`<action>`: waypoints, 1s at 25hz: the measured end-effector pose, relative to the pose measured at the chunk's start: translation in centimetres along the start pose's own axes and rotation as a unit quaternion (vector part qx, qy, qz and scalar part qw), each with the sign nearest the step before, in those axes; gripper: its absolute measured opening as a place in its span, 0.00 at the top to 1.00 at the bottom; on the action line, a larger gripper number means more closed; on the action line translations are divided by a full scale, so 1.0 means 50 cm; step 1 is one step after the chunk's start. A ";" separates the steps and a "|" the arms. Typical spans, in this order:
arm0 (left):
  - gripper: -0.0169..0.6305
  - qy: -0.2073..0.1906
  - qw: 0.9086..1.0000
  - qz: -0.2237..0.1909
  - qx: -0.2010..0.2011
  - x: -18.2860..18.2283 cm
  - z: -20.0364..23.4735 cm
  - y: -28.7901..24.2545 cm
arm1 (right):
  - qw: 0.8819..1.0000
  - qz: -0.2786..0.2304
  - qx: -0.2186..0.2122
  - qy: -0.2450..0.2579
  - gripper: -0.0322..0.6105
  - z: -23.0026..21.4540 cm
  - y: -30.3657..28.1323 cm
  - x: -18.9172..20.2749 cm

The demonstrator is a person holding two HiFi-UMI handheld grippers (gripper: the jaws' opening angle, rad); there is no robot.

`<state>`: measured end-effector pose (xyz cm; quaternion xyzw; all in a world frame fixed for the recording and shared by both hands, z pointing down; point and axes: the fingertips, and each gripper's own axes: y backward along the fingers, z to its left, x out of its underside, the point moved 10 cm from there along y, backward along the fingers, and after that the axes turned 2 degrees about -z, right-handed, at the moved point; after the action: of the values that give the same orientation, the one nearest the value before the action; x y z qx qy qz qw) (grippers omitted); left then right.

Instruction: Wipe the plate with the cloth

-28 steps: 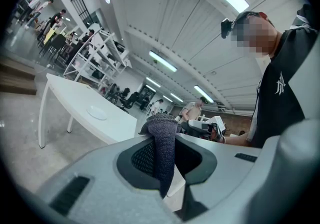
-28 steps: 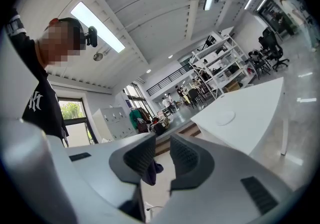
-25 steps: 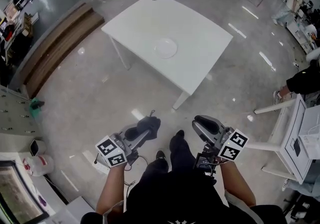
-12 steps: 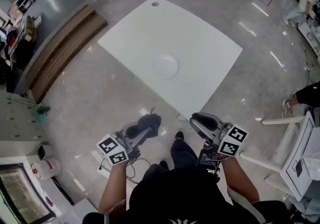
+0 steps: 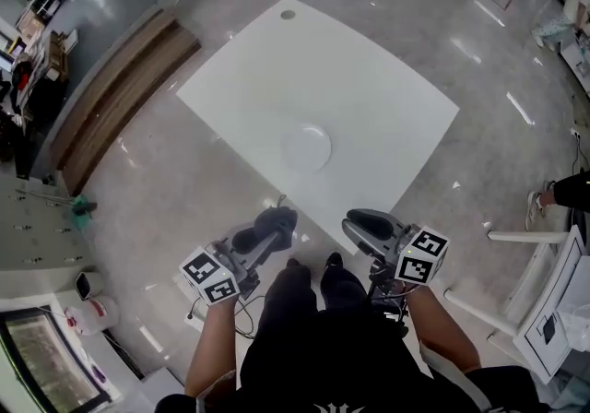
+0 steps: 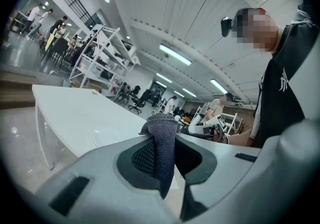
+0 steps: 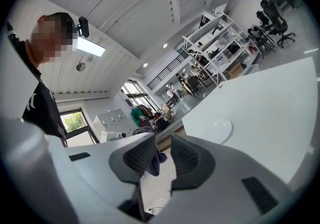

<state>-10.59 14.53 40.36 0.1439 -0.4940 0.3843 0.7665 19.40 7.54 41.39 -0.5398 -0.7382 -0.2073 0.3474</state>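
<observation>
Looking steeply down in the head view, I see a wide white surface (image 5: 369,79) standing on a glossy grey floor (image 5: 166,190); a round, shallow white plate (image 5: 306,147) sits on it toward the corner nearest me; it is bare, and so pale that it nearly blends into the surface, with only a faint sheen marking its rim.

The cloth (image 5: 275,220) is dark grey with a coarse knitted weave, bunched into a narrow fold; it is off the surface, held above the floor and short of the plate. My left gripper (image 5: 267,229) carries it; in the left gripper view its fingers (image 6: 141,157) are closed on the cloth, which pokes up above them and droops below.

My right gripper (image 5: 358,223) is alongside, by the surface's near corner; in the right gripper view its ribbed fingers (image 7: 187,155) are parting with nothing between them; the cloth shows beyond the gap; the plate lies further off, apart from both grippers.
</observation>
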 end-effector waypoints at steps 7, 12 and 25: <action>0.89 -0.002 0.999 0.045 0.013 -0.036 0.166 -0.046 | 0.998 0.009 0.049 -0.031 0.84 -0.085 -0.102 -0.021; 0.89 0.010 0.995 0.090 0.049 -0.064 0.285 -0.091 | 0.993 0.001 0.103 -0.063 0.83 -0.150 -0.175 -0.044; 0.89 -0.049 0.976 0.179 0.109 -0.113 0.446 -0.229 | 0.961 0.066 0.220 -0.155 0.79 -0.335 -0.258 -0.045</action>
<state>-17.86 -8.98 47.79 0.1546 -0.5035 0.5598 0.6397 12.50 -9.60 51.87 -0.5231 -0.7732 0.0703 0.3516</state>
